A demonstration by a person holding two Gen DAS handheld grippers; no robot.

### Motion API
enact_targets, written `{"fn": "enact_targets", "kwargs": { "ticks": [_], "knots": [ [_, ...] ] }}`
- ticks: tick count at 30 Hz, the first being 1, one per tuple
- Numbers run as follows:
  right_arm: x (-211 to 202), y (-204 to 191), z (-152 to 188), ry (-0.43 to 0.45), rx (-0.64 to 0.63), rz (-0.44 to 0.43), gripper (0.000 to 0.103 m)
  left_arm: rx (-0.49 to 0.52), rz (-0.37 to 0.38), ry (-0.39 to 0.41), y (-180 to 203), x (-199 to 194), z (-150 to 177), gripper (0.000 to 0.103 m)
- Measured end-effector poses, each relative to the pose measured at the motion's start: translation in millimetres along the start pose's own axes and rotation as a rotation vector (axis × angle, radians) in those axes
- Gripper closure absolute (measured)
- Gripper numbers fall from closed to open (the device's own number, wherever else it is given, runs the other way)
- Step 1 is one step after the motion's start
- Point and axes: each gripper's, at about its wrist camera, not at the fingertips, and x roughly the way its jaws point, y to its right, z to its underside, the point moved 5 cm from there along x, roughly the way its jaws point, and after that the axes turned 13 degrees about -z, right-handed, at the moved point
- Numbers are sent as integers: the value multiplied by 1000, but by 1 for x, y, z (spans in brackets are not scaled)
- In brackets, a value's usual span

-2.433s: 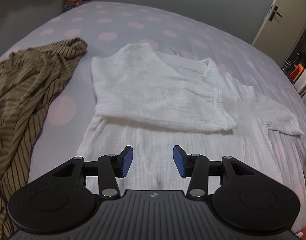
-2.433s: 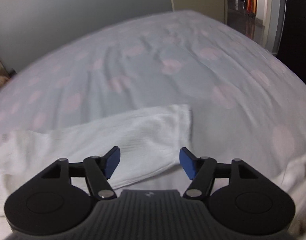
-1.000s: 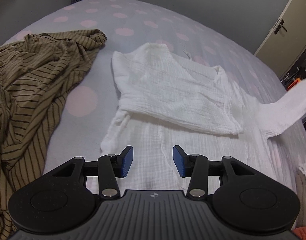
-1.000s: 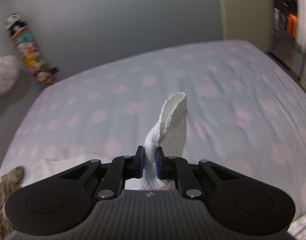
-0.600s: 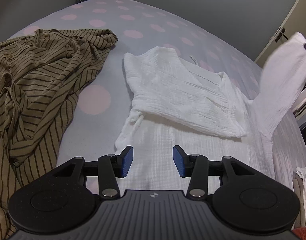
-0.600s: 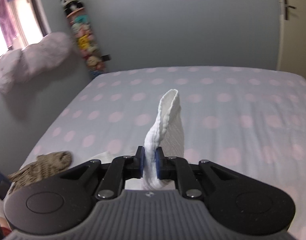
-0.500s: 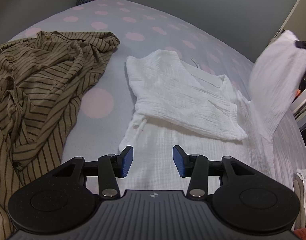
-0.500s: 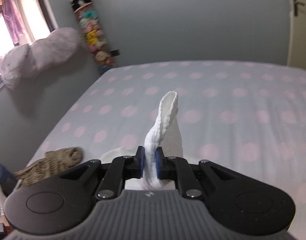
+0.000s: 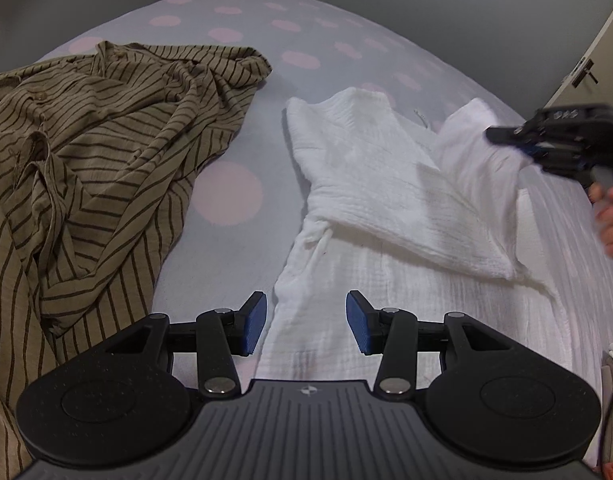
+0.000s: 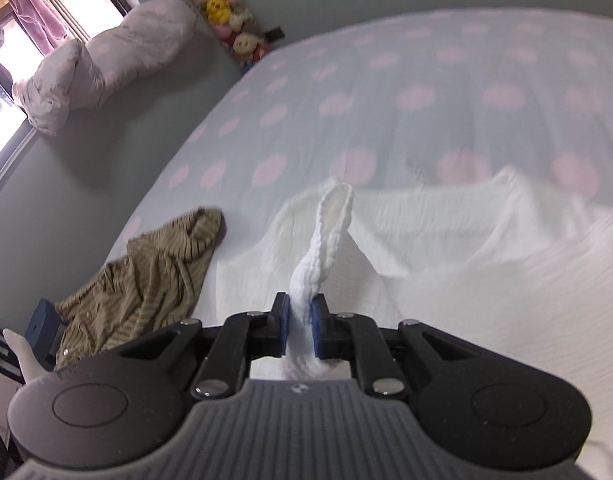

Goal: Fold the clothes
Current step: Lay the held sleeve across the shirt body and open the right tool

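A white crinkled garment point(image 9: 370, 184) lies spread on the bed, its left sleeve folded across the chest. My left gripper point(image 9: 306, 326) hovers open over the garment's lower left part, nothing between its blue pads. My right gripper point(image 10: 300, 330) pinches the white sleeve cuff point(image 10: 334, 216), which sticks up past the pads; its jaws are starting to open while the cloth is still pressed between them. In the left wrist view the right gripper point(image 9: 522, 148) carries that sleeve point(image 9: 478, 152) over the garment's right side.
A brown striped shirt point(image 9: 94, 152) lies crumpled at the left of the bed point(image 9: 226, 196), also the brown shirt point(image 10: 154, 280) in the right wrist view. A pillow point(image 10: 102, 64) and plush toys point(image 10: 226, 12) stand by the wall. A hand point(image 9: 610, 216) shows at the right edge.
My right gripper has swung the lifted sleeve down and inward over the garment's body. The left gripper has drifted slightly and stays open.
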Motion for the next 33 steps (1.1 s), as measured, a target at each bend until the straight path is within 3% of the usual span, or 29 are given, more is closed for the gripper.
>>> {"fn": "enact_targets", "kwargs": {
  "ticks": [2, 4, 10, 17, 22, 33],
  "knots": [
    [12, 5, 9, -23, 7, -9, 77, 5, -7, -9, 1, 1, 1, 61],
    [15, 9, 14, -30, 17, -17, 76, 9, -13, -16, 1, 1, 3, 61],
    [-25, 30, 8, -7, -8, 4, 69, 33, -15, -17, 15, 0, -2, 61],
    [-109, 91, 21, 15, -73, 162, 68, 76, -15, -4, 44, 5, -22, 60],
    [-144, 126, 52, -20, -182, 294, 68, 120, -44, -10, 64, 23, -33, 60],
    [-117, 150, 122, -115, -460, 427, 67, 196, -111, -32, 76, 67, -46, 60]
  ]
}}
